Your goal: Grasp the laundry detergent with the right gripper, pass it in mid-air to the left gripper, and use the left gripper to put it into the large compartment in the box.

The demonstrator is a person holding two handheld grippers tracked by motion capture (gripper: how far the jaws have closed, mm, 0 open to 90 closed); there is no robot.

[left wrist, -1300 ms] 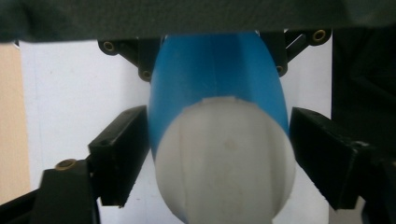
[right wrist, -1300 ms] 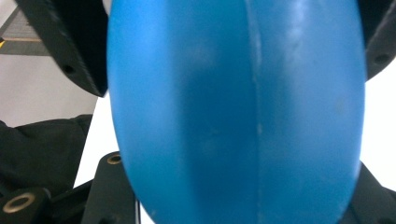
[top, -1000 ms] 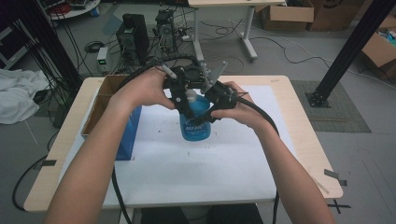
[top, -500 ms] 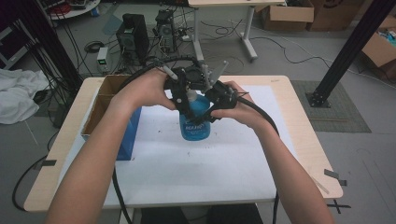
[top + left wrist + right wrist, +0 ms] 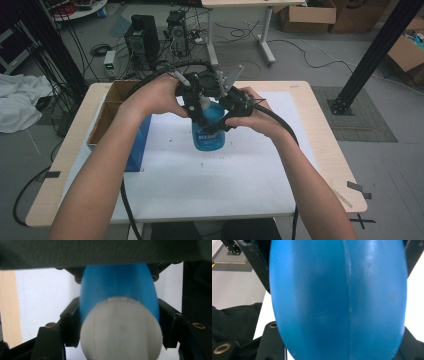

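At mid-table, the right gripper point(image 5: 226, 116) clamps the blue bottle point(image 5: 209, 131), and the left gripper point(image 5: 200, 102) has just been closing around its white cap point(image 5: 121, 328). Too hard a twist on the cap could turn the bottle in the right grip or tip it over.

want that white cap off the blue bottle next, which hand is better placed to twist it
Left, most likely. The left gripper has just been closing around the white cap at the top of the blue bottle, while the right gripper clamps the bottle's body, so it is better suited to holding it steady.
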